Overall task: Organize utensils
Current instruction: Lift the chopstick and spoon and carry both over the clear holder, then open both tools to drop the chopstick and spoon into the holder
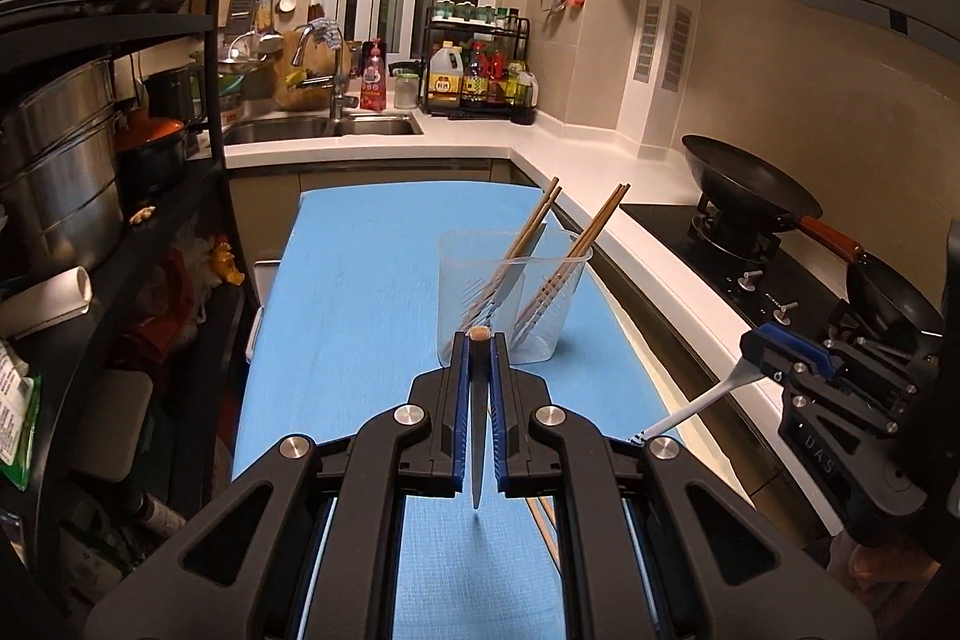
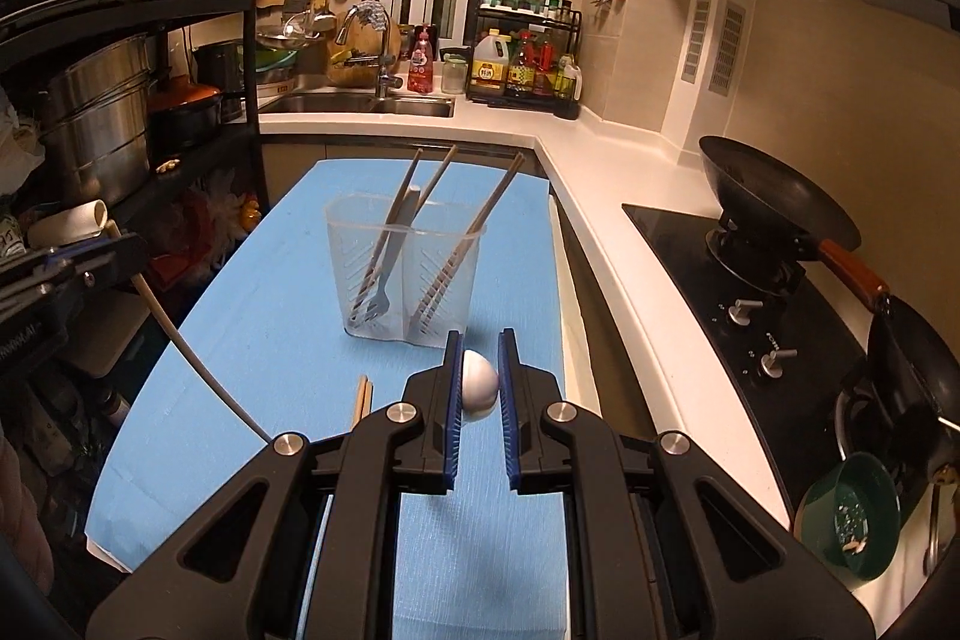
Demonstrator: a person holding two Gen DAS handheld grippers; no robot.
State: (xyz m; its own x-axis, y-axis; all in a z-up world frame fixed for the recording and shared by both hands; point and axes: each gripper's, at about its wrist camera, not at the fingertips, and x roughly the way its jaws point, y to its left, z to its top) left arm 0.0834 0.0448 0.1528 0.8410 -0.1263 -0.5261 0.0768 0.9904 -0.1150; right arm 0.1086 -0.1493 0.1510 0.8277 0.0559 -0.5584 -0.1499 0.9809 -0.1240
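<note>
A clear two-part holder [image 1: 510, 292] [image 2: 408, 274] stands on the blue mat [image 1: 360, 310] [image 2: 240, 340]. Its left part holds a grey fork [image 2: 384, 280] and chopsticks, its right part more chopsticks [image 2: 468, 244]. My left gripper [image 1: 479, 337] [image 2: 60, 262] is shut on a knife [image 1: 477, 460], tip hanging down above the mat, just short of the holder. My right gripper [image 2: 480, 340] [image 1: 759, 340] is shut on a white fork [image 1: 690, 409]; its rounded handle end [image 2: 480, 385] shows between the fingers. A loose pair of chopsticks [image 2: 363, 397] [image 1: 543, 520] lies on the mat under the grippers.
To the right runs a white counter [image 2: 600, 196] with a black hob, a wok [image 2: 774, 202] and a second pan [image 2: 924, 376]; a green bowl [image 2: 852, 514] sits nearby. A black rack with steel pots [image 1: 60, 172] stands left. Sink [image 1: 318, 127] and bottle rack [image 1: 480, 70] lie beyond.
</note>
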